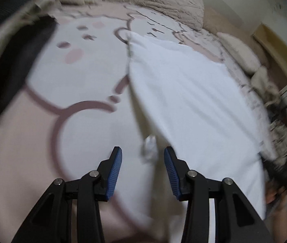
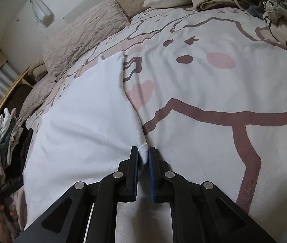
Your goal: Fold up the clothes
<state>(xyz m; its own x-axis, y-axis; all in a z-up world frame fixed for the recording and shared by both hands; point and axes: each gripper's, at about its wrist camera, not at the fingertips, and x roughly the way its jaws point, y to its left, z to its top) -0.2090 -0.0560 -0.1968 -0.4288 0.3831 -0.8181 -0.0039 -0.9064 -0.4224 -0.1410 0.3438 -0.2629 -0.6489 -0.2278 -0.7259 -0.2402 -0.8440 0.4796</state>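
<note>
A white garment (image 1: 194,105) lies spread on the bed, blurred in the left wrist view. My left gripper (image 1: 143,156) hovers over its near left edge with jaws apart. A small white-grey bit of cloth (image 1: 149,148) sits between the blue pads (image 1: 116,168) without being pressed. In the right wrist view the same white garment (image 2: 86,117) stretches away to the left. My right gripper (image 2: 143,156) is shut on its near corner, and a tuft of white fabric shows between the fingertips.
The bed cover (image 2: 214,85) is pale with pink and brown cartoon outlines. Beige fluffy pillows (image 2: 86,32) lie along the wall. Crumpled clothes (image 2: 281,10) are heaped at the far right, and a dark garment (image 1: 15,64) lies left. A wooden shelf (image 2: 7,93) with hanging clothes stands beside the bed.
</note>
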